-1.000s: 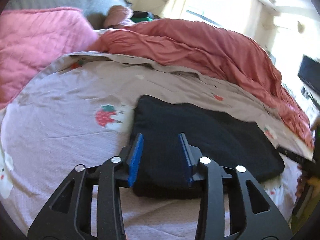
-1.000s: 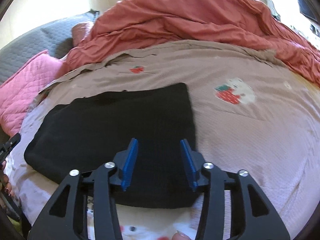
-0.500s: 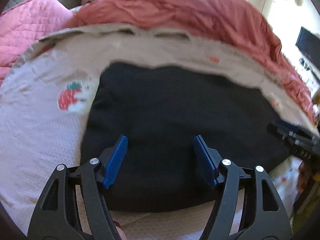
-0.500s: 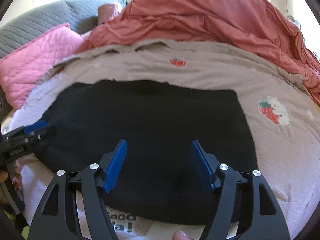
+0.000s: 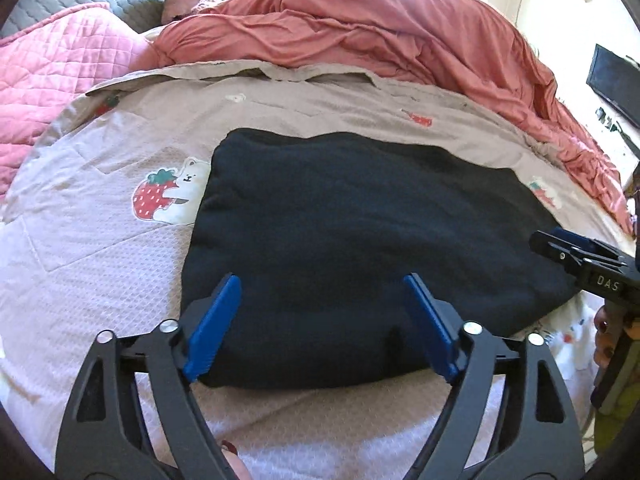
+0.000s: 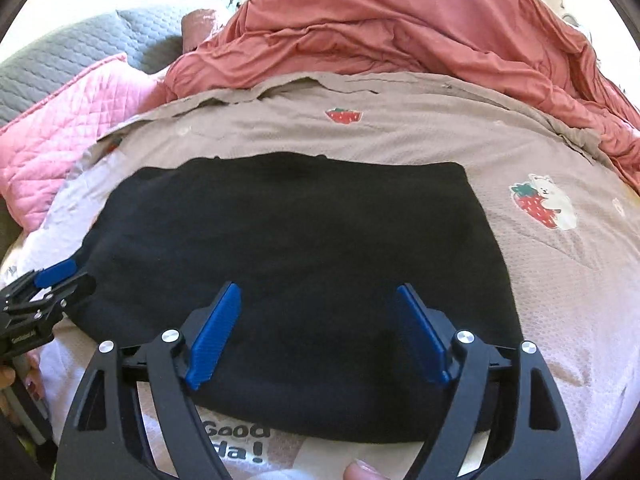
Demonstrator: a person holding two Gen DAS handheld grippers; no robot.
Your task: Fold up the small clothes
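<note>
- The black garment (image 5: 360,240) lies flat on the bed's strawberry-print cover (image 5: 100,260), filling the middle of both wrist views as a broad, tidy rectangle with thick, rounded edges; judging from that thickness it is already doubled over at least once.
- The left tongs (image 5: 322,324) hang over the garment's near edge at the lower centre of the left view. Their blue pads are spread wide and still spreading, with cloth beneath them but nothing pinched.
- The right tongs (image 6: 316,332) sit likewise over the near edge in the right view, jaws widening, released, cloth below and not gripped.
- Each tool also shows at the side of the other's view, at the garment's outer corners.
- Done, as far as it shows: the garment is laid out square and smooth, no sleeves or loose flaps showing.
- Left, by my reading: it looks wide enough for another fold, or it may be finished and ready to set aside; I cannot tell which.
- A coral duvet (image 6: 400,32) is heaped along the top of the frames, with a pink quilted pillow (image 5: 52,80) at upper left, both apart from the garment.
</note>
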